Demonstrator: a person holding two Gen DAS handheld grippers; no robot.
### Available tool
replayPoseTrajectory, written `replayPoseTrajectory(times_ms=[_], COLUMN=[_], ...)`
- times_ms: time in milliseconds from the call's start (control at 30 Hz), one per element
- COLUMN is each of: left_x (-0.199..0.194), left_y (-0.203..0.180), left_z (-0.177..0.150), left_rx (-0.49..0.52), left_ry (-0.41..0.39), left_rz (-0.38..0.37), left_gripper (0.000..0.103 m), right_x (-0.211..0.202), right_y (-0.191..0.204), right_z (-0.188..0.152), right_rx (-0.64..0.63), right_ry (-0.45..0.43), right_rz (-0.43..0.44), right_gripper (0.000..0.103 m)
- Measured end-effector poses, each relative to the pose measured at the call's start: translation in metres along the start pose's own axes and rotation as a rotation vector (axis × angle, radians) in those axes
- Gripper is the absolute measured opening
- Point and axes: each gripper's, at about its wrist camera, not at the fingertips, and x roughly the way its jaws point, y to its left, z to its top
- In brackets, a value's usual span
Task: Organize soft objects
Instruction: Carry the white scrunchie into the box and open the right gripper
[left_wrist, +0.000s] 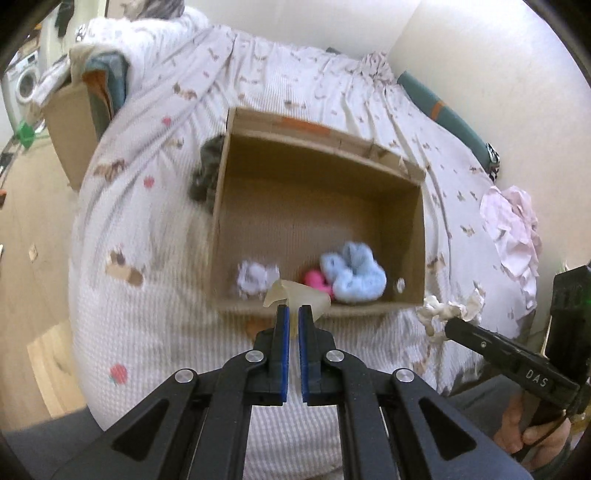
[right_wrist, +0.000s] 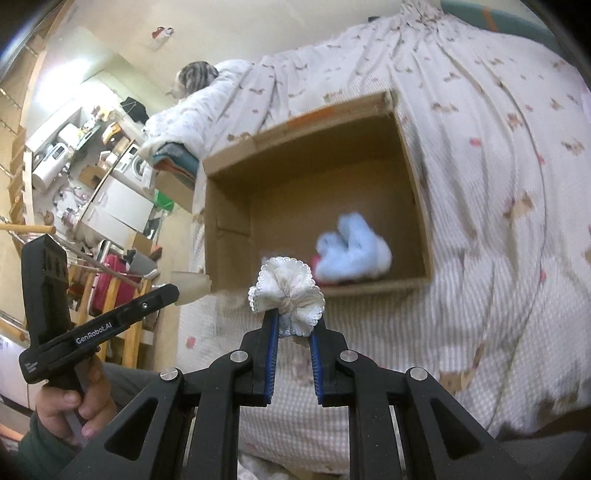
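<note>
Fingers of the left gripper (left_wrist: 294, 308) pinch a thin translucent beige piece (left_wrist: 295, 295) by its edge, while the right gripper (right_wrist: 293, 321) clamps a white scalloped scrunchie (right_wrist: 286, 291) at its bunched middle, both just short of the near rim of the cardboard box (left_wrist: 417, 236) on the bed (left_wrist: 147, 229). Probably carried there to drop in (blue fluffy scrunchie (left_wrist: 352, 271), pink item (left_wrist: 316, 280) and pale lilac piece (left_wrist: 255, 277) already lie inside). Pink cloth (left_wrist: 513, 232) lies well apart on the bed, likely unsorted.
</note>
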Motion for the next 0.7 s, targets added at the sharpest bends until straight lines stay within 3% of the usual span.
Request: replayPoseTrajectory(times_ms=[333,533,700], left_x=[0.010,0.042,0.067], left_y=[-0.003,-0.003,0.005], left_z=[0.042,0.049,0.047], left_rx=[0.034,0.052,-0.011], left_ry=[-0.052,-0.029,0.000], left_rz=[0.044,0.083,0.095], left_gripper=[0.005,0.005,0.004], right_x=[0.007,0.032,0.061], right_y=[0.017,0.012,-0.006], right_z=[0.046,0.058,0.055], right_rx=[-0.065,-0.064,0.010], right_ry=[-0.045,-0.081,-0.049], right_rz=[0.002,0.022,0.049], right_gripper=[0.018,0.018,0.018])
